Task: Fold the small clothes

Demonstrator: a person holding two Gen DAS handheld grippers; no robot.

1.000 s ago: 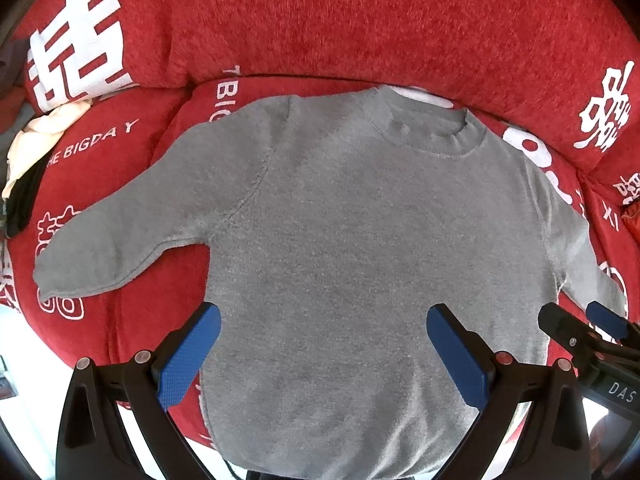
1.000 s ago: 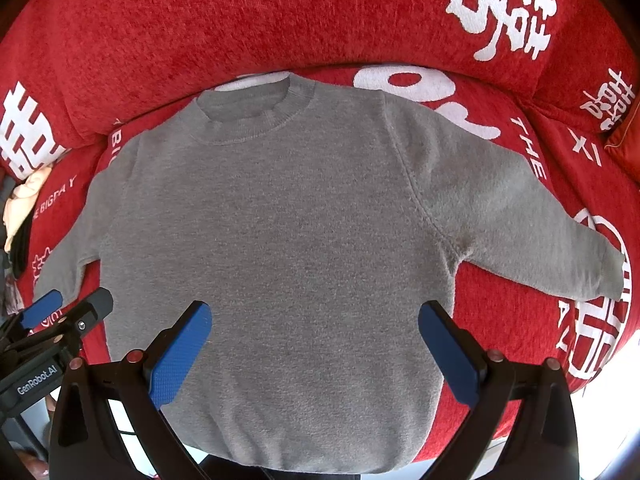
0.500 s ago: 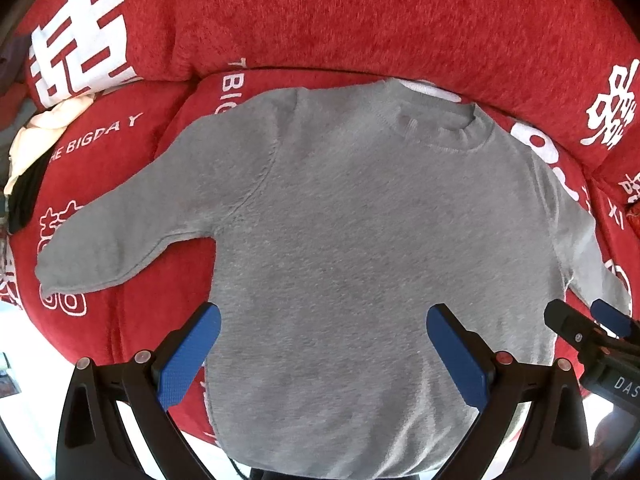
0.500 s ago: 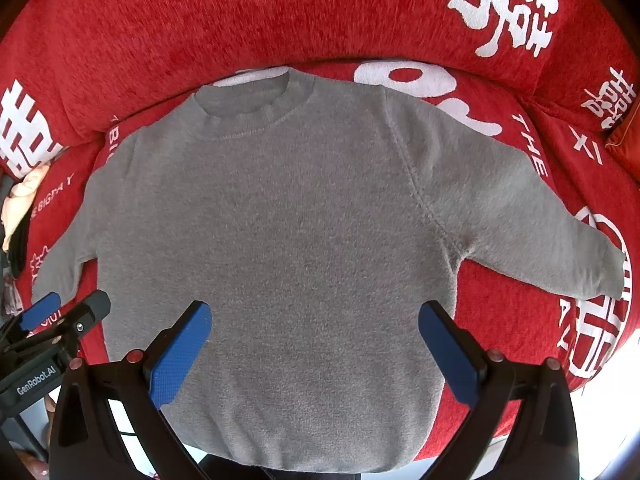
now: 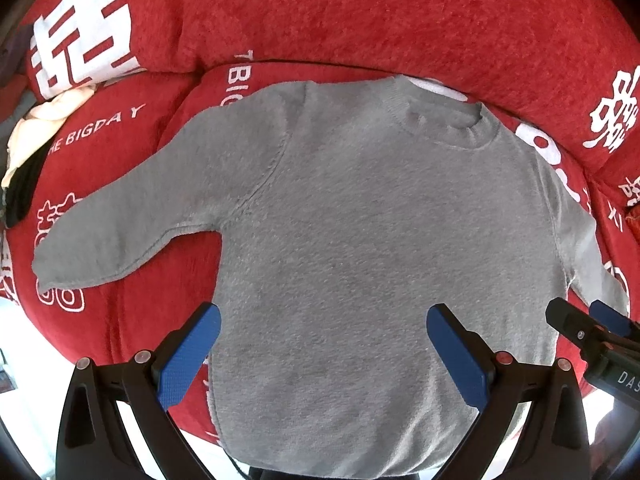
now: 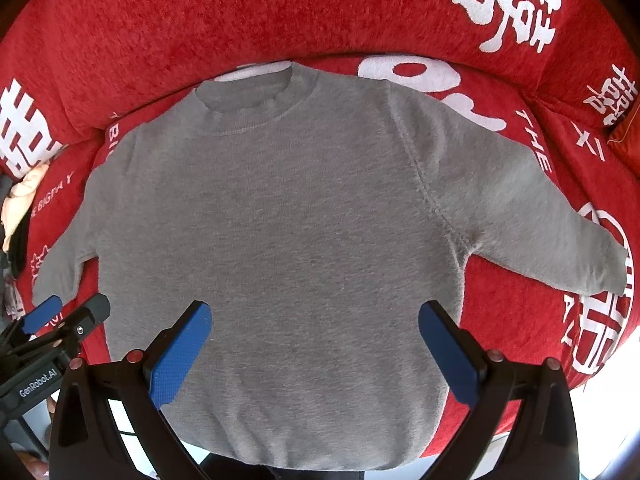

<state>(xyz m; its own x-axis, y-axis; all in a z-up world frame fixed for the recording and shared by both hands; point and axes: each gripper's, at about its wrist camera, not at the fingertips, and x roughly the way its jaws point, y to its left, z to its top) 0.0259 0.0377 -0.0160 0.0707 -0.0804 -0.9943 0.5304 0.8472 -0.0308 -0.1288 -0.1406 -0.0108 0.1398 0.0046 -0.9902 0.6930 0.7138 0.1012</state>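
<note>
A small grey knitted sweater [image 5: 360,240] lies flat and front side up on a red plush sofa cover with white printed characters [image 5: 360,12], with its body on the seat. At about 9 o'clock in the left wrist view a heap of cream and black cloth [image 5: 28,152] sits on the seat, well apart from the left sleeve [image 5: 120,220], and nothing lies on the sweater itself. The long axis of the sweater runs from 6 o'clock to 12 o'clock: the ribbed round collar [image 6: 252,104] points to the backrest at 12 o'clock and the hem [image 6: 320,452] hangs near the front edge of the seat at 6 o'clock. The left sleeve goes out toward 8 o'clock and the right sleeve [image 6: 540,224] toward 4 o'clock in the right wrist view. On the cover one can read "THE BIGDAY" [image 5: 96,128] in white letters. The left gripper [image 5: 322,354] is spread wide above the lower part of the sweater and grasps nothing; its body shows the label "GenRobot.AI" [image 6: 40,382] in the right wrist view. The right gripper [image 6: 314,350] is also spread wide and empty, above the same lower part.
</note>
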